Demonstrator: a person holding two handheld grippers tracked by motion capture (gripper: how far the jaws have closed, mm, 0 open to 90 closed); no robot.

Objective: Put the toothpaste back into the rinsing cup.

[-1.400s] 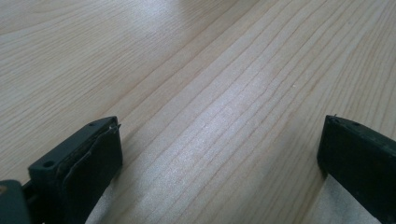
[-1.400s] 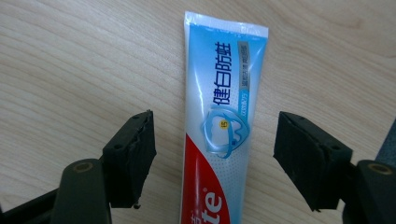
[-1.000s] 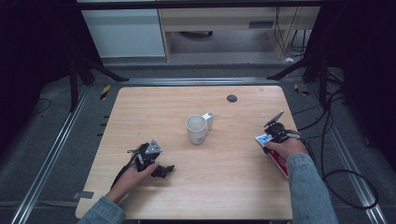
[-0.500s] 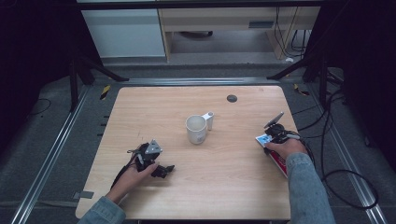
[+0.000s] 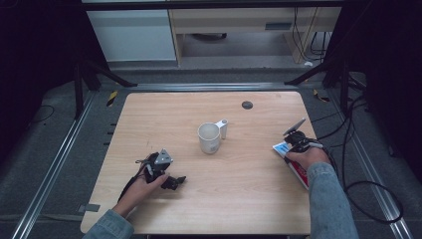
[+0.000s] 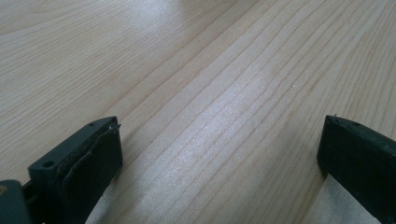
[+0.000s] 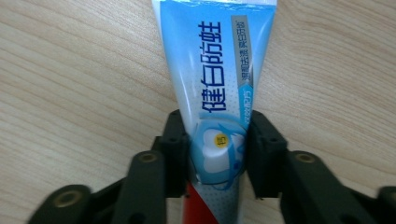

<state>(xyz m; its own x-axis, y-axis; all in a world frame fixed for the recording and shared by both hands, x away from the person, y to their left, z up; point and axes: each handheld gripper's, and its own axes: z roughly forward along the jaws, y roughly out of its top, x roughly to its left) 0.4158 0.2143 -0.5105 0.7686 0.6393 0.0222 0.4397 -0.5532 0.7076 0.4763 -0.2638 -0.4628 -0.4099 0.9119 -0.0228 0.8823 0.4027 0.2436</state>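
Your right claw [image 7: 217, 154] is clamping both jaws against the sides of a blue-and-white toothpaste tube [image 7: 217, 79], which is lying flat at the right edge of the counter [image 5: 249, 199]. Your left claw [image 6: 219, 154] is gaping wide over bare wood, gripping nothing, near the front left. A white mug [image 5: 209, 138] is standing mid-counter between them.

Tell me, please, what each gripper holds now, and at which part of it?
The right gripper clamps the toothpaste tube across its sides, near its red lower end. The left gripper is open over the table, holding nothing.
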